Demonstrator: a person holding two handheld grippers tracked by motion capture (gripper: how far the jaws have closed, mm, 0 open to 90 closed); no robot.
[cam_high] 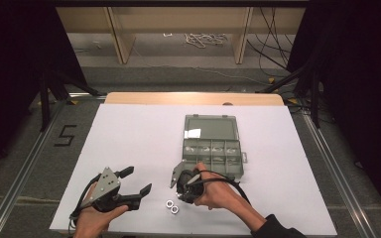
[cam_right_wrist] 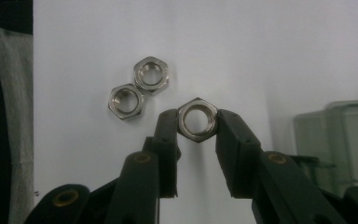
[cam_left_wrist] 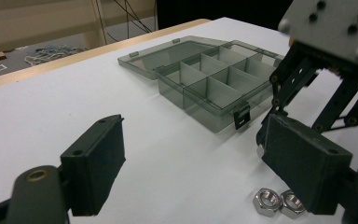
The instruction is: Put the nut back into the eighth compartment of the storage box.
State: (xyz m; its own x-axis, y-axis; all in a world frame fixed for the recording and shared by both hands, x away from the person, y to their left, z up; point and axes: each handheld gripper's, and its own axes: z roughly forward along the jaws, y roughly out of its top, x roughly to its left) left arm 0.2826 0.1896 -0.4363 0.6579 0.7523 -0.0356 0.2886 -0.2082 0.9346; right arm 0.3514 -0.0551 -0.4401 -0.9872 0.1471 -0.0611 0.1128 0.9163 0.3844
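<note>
- Pinching one hex nut (cam_right_wrist: 197, 118) btwn its jaws: right gripper (cam_right_wrist: 196, 122), held just above white table (cam_high: 129, 144).
- Two loose nuts (cam_right_wrist: 139, 87) touching each other, nearby.
- Compartment box (cam_high: 212, 148) w/ lid open, just beyond.
- Left gripper (cam_high: 138, 180) spread, holding nothing.

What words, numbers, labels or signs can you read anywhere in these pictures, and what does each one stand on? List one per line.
"5": a large dark digit marked on the grey floor, left of the table.
White label on the open lid of the compartment box: too small and blurred to read, if it bears text.
Hex nuts, and the nut between the right gripper jaws: no readable marking.
</note>
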